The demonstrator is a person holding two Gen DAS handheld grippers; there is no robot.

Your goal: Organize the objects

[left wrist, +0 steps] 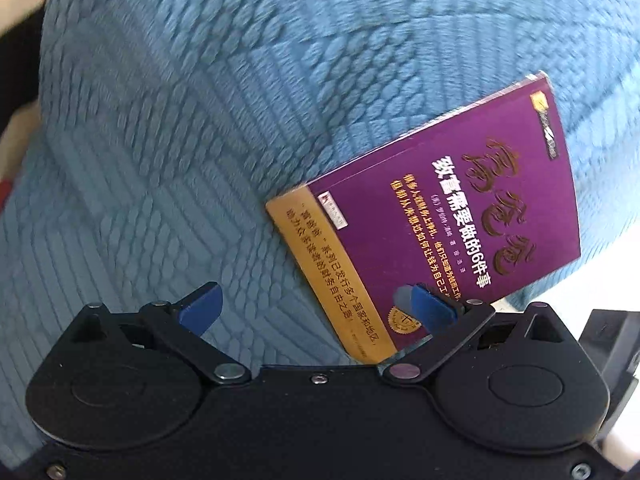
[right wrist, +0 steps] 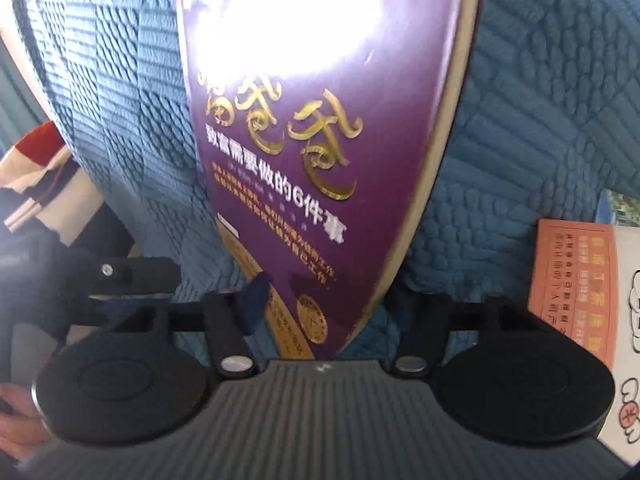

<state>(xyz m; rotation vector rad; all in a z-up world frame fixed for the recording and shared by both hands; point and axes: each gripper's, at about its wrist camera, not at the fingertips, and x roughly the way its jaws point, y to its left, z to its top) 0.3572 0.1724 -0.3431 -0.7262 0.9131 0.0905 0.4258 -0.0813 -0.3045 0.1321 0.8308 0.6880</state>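
A purple book (left wrist: pixel 460 208) with gold lettering and a gold band lies on a blue quilted cover (left wrist: pixel 200 120). My left gripper (left wrist: pixel 316 308) is open. Its right finger (left wrist: pixel 434 312) hovers over the book's cover by the gold seal, and its left finger stands over bare fabric. In the right wrist view the same book (right wrist: pixel 320 140) runs up the middle with its near end between the jaws of my right gripper (right wrist: pixel 328 300). The left finger (right wrist: pixel 256 296) sits just above the gold band. The book hides the other finger, and I see no pad pressing.
An orange and white book (right wrist: pixel 572 280) lies on the cover at the right. My left gripper's black body (right wrist: pixel 120 276) shows at the left, with red, white and dark cloth (right wrist: pixel 40 168) behind it. A pale surface (left wrist: pixel 580 280) borders the blue cover's right edge.
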